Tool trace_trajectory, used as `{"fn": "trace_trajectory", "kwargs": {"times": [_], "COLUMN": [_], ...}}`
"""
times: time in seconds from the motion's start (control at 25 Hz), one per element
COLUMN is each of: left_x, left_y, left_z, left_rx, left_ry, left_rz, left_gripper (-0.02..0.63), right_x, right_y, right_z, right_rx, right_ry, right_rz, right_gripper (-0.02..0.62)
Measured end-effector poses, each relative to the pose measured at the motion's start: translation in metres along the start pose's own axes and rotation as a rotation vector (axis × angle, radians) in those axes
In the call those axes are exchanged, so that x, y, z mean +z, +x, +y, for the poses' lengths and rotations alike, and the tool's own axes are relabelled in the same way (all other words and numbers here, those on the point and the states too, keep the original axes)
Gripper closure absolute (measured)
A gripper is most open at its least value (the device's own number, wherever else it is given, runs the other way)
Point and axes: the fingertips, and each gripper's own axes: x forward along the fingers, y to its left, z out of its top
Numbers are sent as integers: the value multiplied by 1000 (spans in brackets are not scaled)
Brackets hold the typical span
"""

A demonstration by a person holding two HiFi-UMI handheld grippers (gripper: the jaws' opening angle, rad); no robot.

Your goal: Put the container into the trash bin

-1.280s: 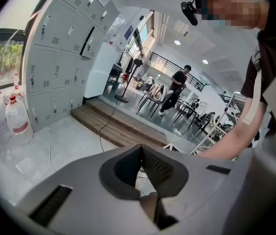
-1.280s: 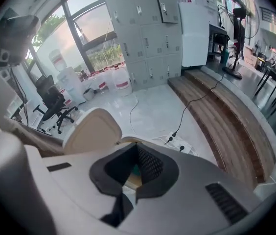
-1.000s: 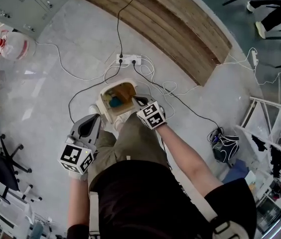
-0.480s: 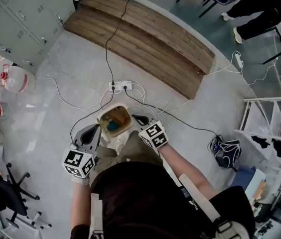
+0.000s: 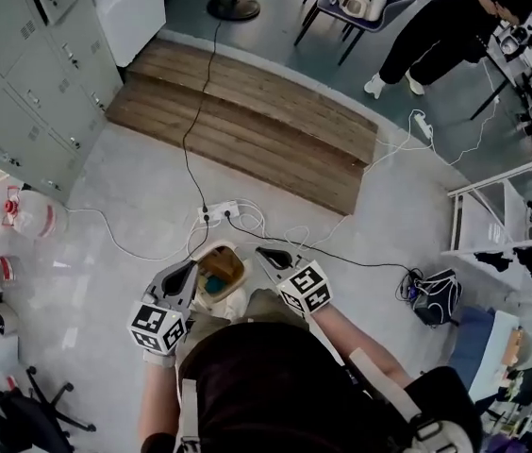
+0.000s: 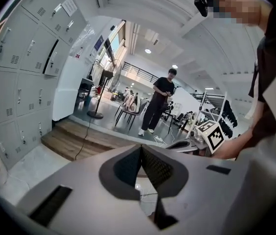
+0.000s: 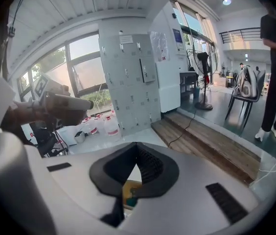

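On the pale floor, below a wooden step (image 5: 247, 130) and grey lockers (image 5: 21, 74), the trash bin (image 5: 220, 247) holds the container (image 5: 213, 285). A power strip (image 5: 219, 212) lies just beyond. The left gripper (image 5: 189, 269) and right gripper (image 5: 264, 253) flank the bin, fingers together and empty.

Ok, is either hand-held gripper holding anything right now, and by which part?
Nothing is held: the left hand-held gripper and right hand-held gripper both have jaws shut and empty, above the trash bin.

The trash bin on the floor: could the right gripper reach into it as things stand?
Probably yes. In the head view the trash bin is open-topped and the right gripper appears beside its rim with nothing between. Its jaws are shut, though.
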Motion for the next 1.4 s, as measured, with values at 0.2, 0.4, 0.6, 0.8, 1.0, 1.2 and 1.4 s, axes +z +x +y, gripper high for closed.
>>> {"fn": "trace_trajectory", "kwargs": {"times": [0.2, 0.4, 0.6, 0.8, 1.0, 1.2, 1.4], "left_x": [32, 64, 91, 114, 136, 145, 145], "left_y": [11, 19, 23, 22, 13, -2, -16], "left_z": [-15, -23, -28, -36, -39, -38, -31], "left_rx": [-79, -142, -190, -231, -256, -259, -254], "left_ry": [64, 112, 150, 211, 239, 256, 252], "left_rz": [-25, -54, -77, -91, -122, -143, -144], "left_gripper": [598, 598, 598, 598, 597, 597, 598], "right_x": [34, 70, 101, 126, 139, 143, 140], "right_y": [-33, -65, -90, -109, -118, -112, -99], "right_z": [-5, -8, -10, -4, 6, 19, 34], "right_rx": [-63, -140, -217, -269, -300, -311, -309], "right_ry": [6, 10, 28, 14, 11, 26, 42], "right_rz": [-84, -176, -266, -328, -364, -381, -371], "right_gripper": [581, 581, 580, 581, 581, 580, 580]}}
